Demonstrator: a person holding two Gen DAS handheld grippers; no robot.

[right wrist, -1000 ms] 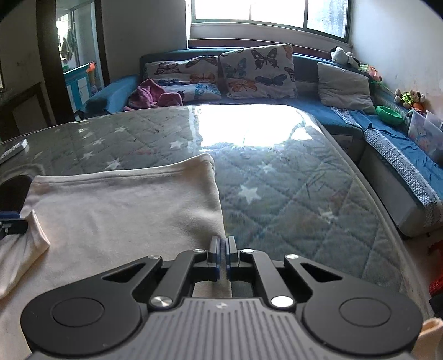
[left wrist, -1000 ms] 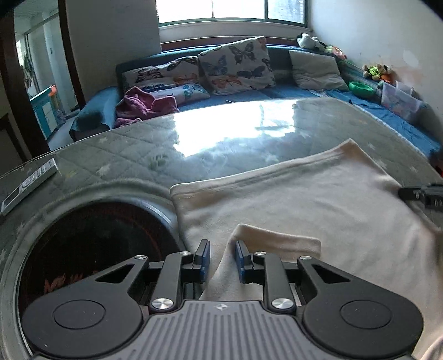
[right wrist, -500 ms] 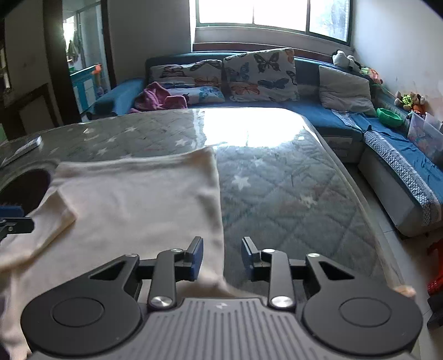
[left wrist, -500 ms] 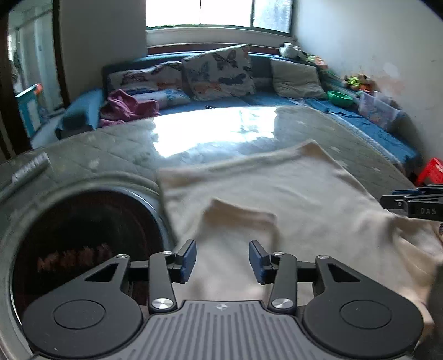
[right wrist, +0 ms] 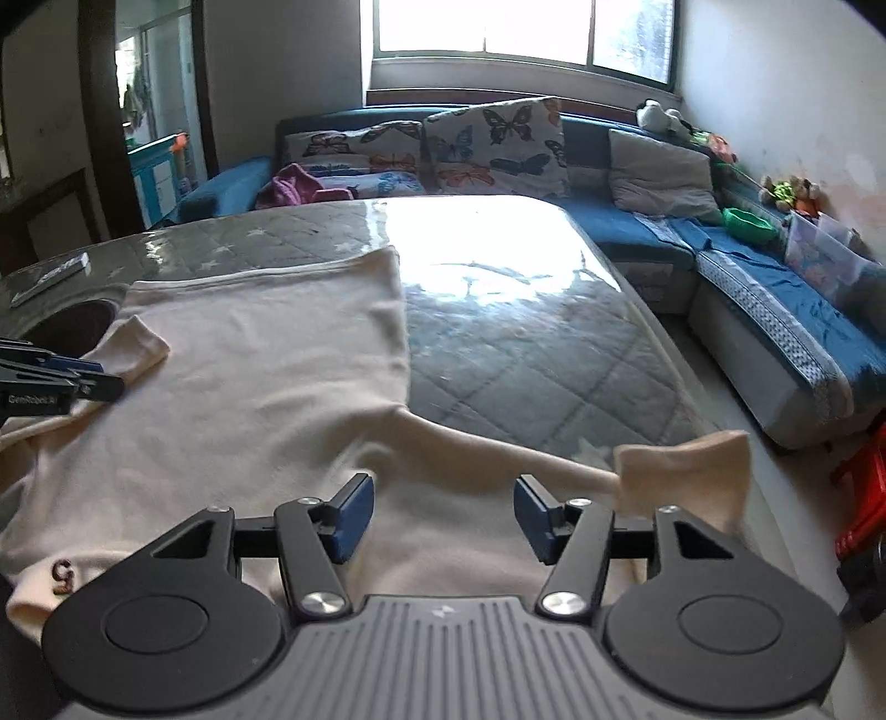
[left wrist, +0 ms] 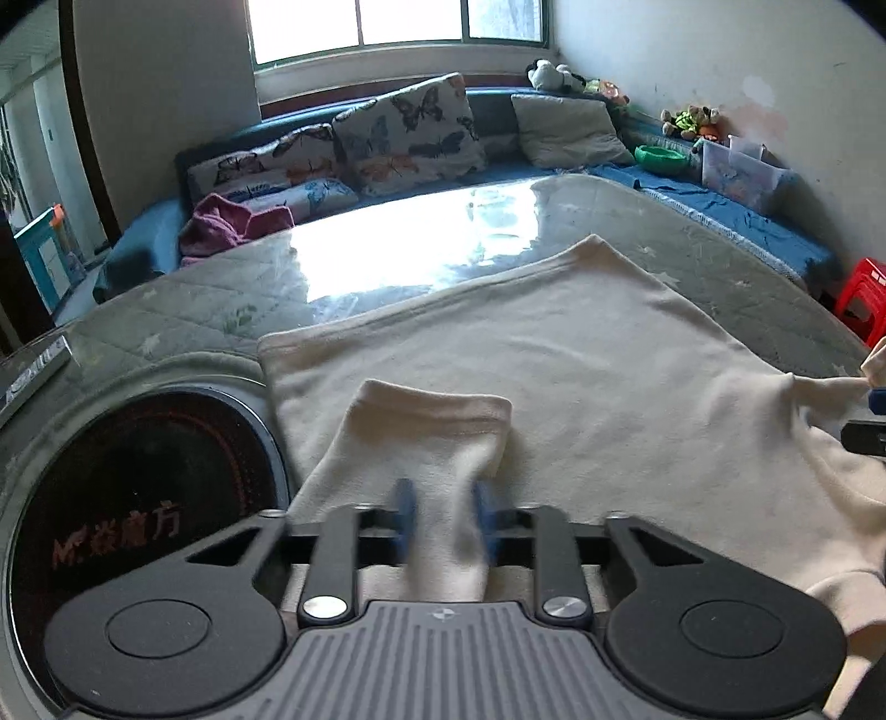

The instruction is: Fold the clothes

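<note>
Cream shirt [right wrist: 260,387] flat on glass worktop [right wrist: 526,343], beside round burner [left wrist: 138,509]. L gripper [left wrist: 443,526] closing w/ folded-in sleeve [left wrist: 426,437] between blue fingers [left wrist: 403,515], pinching cloth. R gripper [right wrist: 443,515] opening, fingers [right wrist: 354,515] wide over shirt, not gripping; other sleeve [right wrist: 686,476] at worktop edge.

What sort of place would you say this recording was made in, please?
Most likely a home living room. A blue corner sofa with butterfly-print cushions runs under a bright window, soft toys sit along the wall, and a cream shirt lies spread on a quilt-covered table.
</note>
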